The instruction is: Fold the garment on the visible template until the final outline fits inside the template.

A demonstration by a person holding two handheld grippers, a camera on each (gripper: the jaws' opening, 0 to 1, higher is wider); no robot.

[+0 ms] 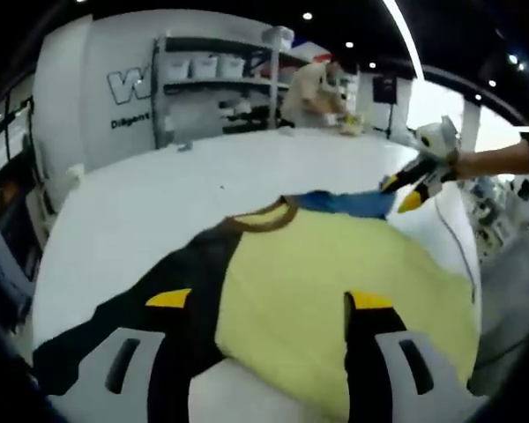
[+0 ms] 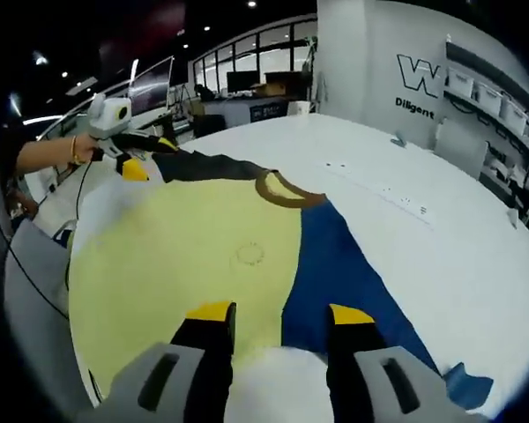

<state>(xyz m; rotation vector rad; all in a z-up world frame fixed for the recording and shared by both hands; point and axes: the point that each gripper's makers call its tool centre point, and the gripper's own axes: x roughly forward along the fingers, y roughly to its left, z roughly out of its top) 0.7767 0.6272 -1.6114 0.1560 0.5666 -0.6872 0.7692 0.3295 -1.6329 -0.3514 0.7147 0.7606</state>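
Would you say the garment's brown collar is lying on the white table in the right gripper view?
Yes, the brown collar rests flat on the white table, between the yellow body and the blue sleeve.

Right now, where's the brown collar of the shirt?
The brown collar sits at the far edge of the yellow panel in the right gripper view, between the black sleeve and the blue sleeve; in the left gripper view it lies just above centre.

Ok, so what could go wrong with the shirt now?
The yellow shirt lies close to one edge of the table, so a pull that way might slide it off. The black sleeve and blue sleeve are spread far apart, so folding one carelessly could wrinkle or drag the whole shirt.
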